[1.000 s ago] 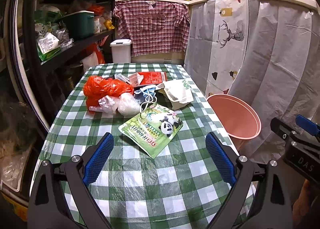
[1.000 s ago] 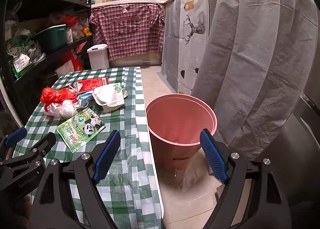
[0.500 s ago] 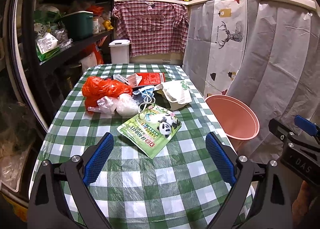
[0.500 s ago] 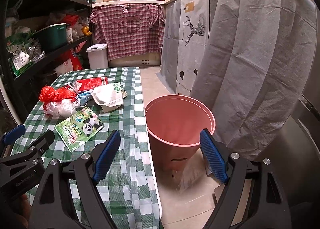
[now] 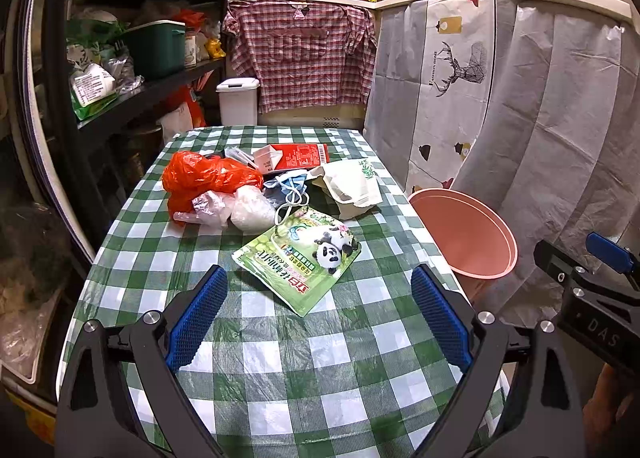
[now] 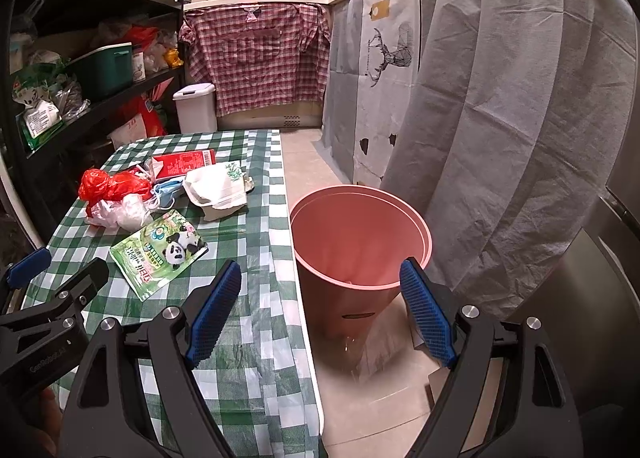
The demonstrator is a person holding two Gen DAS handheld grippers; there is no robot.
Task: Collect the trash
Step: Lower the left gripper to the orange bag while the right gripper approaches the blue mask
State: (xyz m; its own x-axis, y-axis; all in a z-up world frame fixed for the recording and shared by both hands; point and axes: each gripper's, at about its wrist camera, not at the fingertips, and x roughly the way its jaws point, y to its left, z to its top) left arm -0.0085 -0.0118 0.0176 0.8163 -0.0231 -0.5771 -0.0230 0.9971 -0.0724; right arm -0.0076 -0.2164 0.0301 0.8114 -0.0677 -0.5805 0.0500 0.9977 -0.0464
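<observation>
Evidently nothing is collected yet: the panda pouch [image 5: 298,258], red bag [image 5: 204,178] and face mask [image 5: 292,184] lie on the table [image 5: 280,378], the pink bin [image 6: 360,242] beside it looks bare, and left gripper [image 5: 316,322] and right gripper [image 6: 320,314] gape empty.

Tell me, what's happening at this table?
A person holds a gripper in each hand, set to clear trash. Both the left gripper and the right gripper are open and empty. The panda packet, orange bag, mask and other scraps lie on the table. The pink bin stands on the floor beside it.
</observation>
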